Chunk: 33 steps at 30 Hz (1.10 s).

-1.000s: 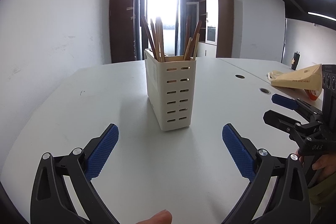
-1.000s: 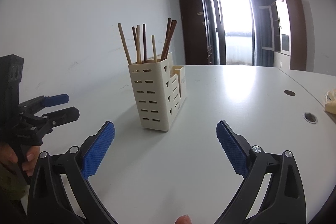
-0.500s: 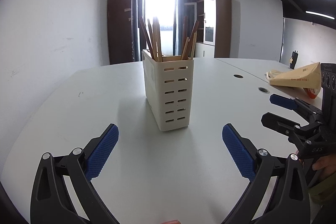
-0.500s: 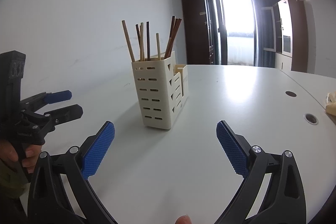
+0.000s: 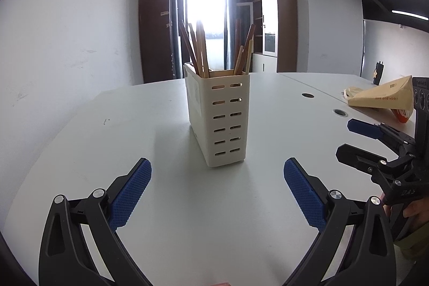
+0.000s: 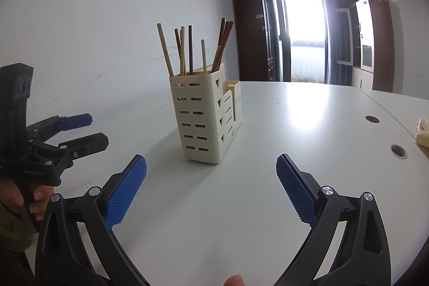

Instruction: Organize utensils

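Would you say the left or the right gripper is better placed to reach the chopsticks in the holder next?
Probably the left gripper: the holder stands centred between its open fingers, chopsticks straight ahead. The right gripper, also open, sees it off-centre, toward its left finger.

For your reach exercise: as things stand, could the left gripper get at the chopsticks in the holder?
Probably yes. The left gripper is open, the chopsticks stick up above the holder, and only bare table lies between.
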Each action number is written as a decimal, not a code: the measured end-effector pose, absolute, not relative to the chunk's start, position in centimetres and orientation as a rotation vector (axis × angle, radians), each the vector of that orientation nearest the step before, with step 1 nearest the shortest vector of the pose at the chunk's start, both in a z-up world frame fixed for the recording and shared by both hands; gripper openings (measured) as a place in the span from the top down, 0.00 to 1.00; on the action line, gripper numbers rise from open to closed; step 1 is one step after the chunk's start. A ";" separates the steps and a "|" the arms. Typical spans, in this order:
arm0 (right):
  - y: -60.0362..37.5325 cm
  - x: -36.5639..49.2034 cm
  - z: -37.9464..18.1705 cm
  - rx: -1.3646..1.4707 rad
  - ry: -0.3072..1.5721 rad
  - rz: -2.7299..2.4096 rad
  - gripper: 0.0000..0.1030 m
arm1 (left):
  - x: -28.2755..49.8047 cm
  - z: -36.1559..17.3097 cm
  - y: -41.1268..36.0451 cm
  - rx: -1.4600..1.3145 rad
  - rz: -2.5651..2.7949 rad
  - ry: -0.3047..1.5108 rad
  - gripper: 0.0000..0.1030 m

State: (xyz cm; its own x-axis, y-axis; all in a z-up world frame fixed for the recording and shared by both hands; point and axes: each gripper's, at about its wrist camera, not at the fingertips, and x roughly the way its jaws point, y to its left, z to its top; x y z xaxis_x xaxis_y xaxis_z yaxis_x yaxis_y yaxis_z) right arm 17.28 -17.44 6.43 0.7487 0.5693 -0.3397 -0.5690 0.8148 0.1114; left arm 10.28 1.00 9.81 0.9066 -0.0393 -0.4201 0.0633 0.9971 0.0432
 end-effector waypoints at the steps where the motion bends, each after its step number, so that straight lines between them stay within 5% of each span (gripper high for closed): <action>1: -17.5 17.3 6.4 0.001 0.372 0.623 0.05 | 10.2 9.8 1.0 0.055 -0.051 0.430 0.06; 33: -17.5 17.1 6.4 -0.015 0.380 0.634 0.05 | 10.3 9.3 0.7 0.091 -0.039 0.436 0.06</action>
State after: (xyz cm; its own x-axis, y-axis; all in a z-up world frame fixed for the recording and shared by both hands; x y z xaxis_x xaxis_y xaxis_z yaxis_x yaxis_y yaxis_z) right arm 17.13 -17.49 6.38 0.7392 0.5750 -0.3506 -0.5805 0.8079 0.1010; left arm 10.31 0.72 9.33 0.9059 -0.0183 -0.4231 0.0574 0.9952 0.0799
